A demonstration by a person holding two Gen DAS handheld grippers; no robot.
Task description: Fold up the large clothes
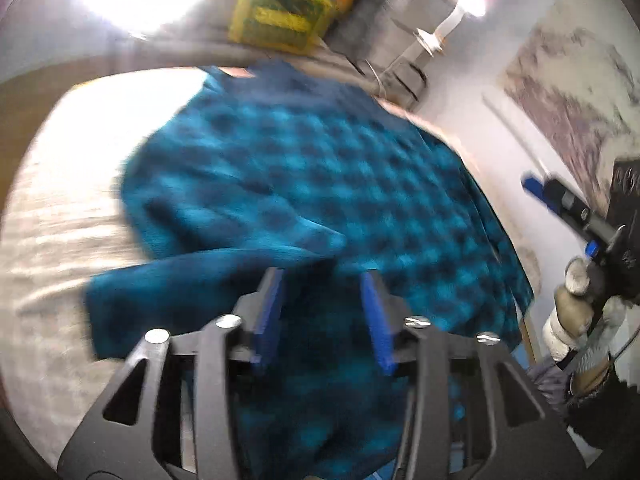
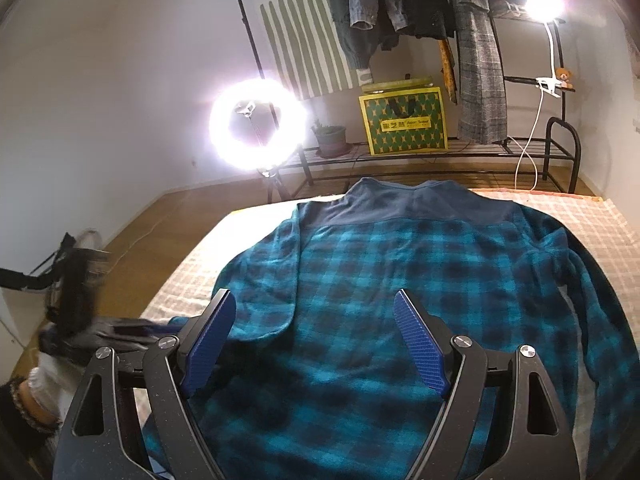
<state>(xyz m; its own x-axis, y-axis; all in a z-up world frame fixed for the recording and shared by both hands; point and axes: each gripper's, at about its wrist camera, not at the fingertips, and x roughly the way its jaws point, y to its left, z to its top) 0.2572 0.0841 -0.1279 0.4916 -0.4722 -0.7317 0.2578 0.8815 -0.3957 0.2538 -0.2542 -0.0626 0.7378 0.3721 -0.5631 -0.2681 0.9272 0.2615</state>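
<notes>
Behind the bed stands a black metal rack (image 2: 400,152) with hanging clothes (image 2: 400,0), a yellow-green bag (image 2: 404,122) and a small plant pot (image 2: 330,140) on its low shelf, in the upper middle of the right wrist view. On the bed, over a pale checked cover (image 2: 184,280), lies the blue plaid shirt (image 2: 400,272). It is spread flat with the back up, the plain dark collar part at the far end. Its sleeve on the left side of the frame is folded over the body, and the other sleeve lies along the right edge.

The right gripper (image 2: 316,344) hovers above the lower part of the shirt. Its blue pads (image 2: 420,344) stand wide apart and nothing is between them.

In the left wrist view, which is blurred, the left gripper (image 1: 324,312) is over the shirt (image 1: 300,168) near a folded sleeve. Its jaws are partly open and they hold no cloth. At the right edge of that frame a gloved hand (image 1: 580,312) holds the other gripper.

A bright ring light (image 2: 258,124) shines at the left of the rack, and a smaller lamp (image 2: 546,4) is clipped at the upper right.
</notes>
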